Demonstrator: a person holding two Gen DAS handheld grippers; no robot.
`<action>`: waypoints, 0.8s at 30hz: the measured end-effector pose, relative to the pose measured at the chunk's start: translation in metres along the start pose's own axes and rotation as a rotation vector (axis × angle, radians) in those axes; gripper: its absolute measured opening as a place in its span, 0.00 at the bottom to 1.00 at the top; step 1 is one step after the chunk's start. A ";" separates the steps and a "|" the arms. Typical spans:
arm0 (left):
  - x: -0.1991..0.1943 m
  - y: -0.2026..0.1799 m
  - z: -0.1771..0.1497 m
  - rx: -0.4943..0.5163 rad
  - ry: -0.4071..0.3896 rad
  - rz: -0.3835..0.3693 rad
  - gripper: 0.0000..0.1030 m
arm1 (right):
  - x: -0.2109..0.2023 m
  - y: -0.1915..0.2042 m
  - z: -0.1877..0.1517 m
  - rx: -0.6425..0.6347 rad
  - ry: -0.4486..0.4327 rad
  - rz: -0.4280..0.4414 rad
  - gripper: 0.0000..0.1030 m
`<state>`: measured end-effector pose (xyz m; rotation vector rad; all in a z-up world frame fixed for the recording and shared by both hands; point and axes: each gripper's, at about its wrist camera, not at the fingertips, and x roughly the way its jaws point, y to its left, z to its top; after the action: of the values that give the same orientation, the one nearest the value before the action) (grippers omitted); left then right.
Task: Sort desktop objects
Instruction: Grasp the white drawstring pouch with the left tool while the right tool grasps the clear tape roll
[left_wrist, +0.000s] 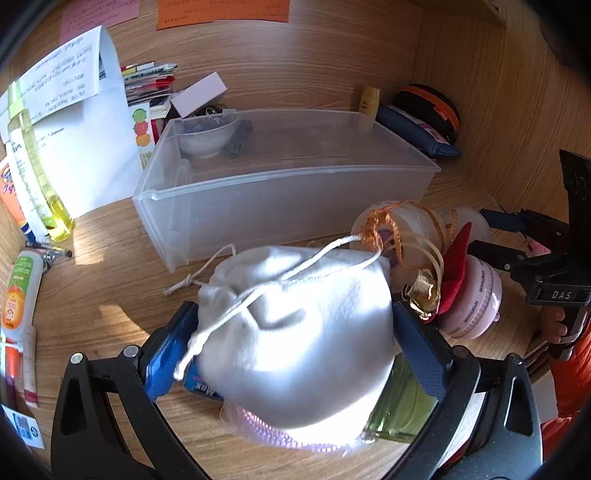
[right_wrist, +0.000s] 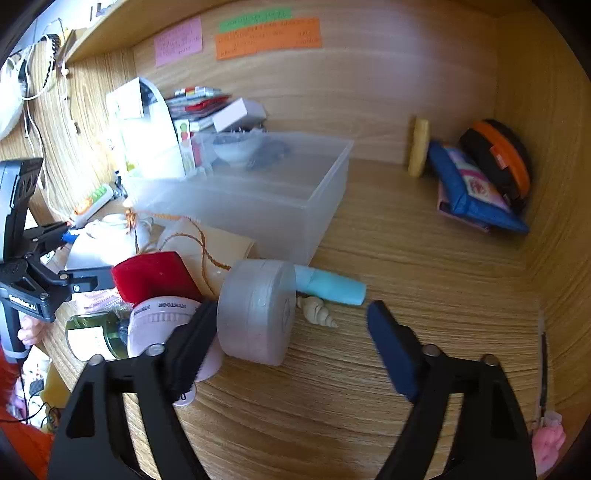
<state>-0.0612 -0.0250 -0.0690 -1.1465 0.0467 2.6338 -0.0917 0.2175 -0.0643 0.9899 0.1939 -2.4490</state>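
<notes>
We have the white drawstring pouch (left_wrist: 295, 332) clamped between the pads of the left tool (left_wrist: 295, 343), low in the left wrist view, just above the worktop (left_wrist: 110, 280). Grip is on soft cloth only, so we judge it can slip or bunch out if we lift fast. Its loose cord (left_wrist: 207, 269) trails ahead of the tool and crosses toward the orange braided string (left_wrist: 376, 225) on the cream bundle (left_wrist: 402, 236) just ahead-right; a snag there would drag that pile along. Under the pouch sit a green glass bottle (left_wrist: 399, 410) and a blue packet (left_wrist: 203, 391), touching it or nearly so; whether the pads also pinch them we cannot tell. If they do, they come up too and can drop.

Target, we guess, is the clear plastic bin (left_wrist: 280, 184) straight ahead of the left tool. Its near wall stands between pouch and inside, so we need height first. A white bowl (left_wrist: 207, 136) already sits in its far-left corner.

Right tool (right_wrist: 291, 325) has its fingers wide apart, holding nothing. Its left finger (right_wrist: 192, 347) is beside the grey round jar (right_wrist: 258, 310), seemingly touching; a nudge could roll it. Ahead of the gap lie a small seashell (right_wrist: 317, 312) and a teal tube (right_wrist: 332, 288). Left of that finger: a pink jar (right_wrist: 162, 321) and a red felt piece (right_wrist: 155, 275).

Far right, well apart: blue pouch (right_wrist: 476, 192) and orange-black case (right_wrist: 498, 158).
</notes>
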 end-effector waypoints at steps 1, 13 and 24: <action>0.001 -0.001 0.001 0.008 -0.007 0.005 1.00 | 0.002 -0.001 0.000 -0.002 0.005 0.002 0.67; 0.004 0.000 0.004 0.019 -0.041 -0.002 0.82 | 0.020 0.001 0.002 -0.028 0.057 0.051 0.27; -0.011 0.009 0.009 -0.007 -0.112 0.056 0.77 | 0.001 -0.003 0.009 -0.009 -0.009 0.062 0.26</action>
<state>-0.0621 -0.0351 -0.0556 -1.0119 0.0490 2.7446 -0.0992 0.2169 -0.0580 0.9666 0.1690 -2.3942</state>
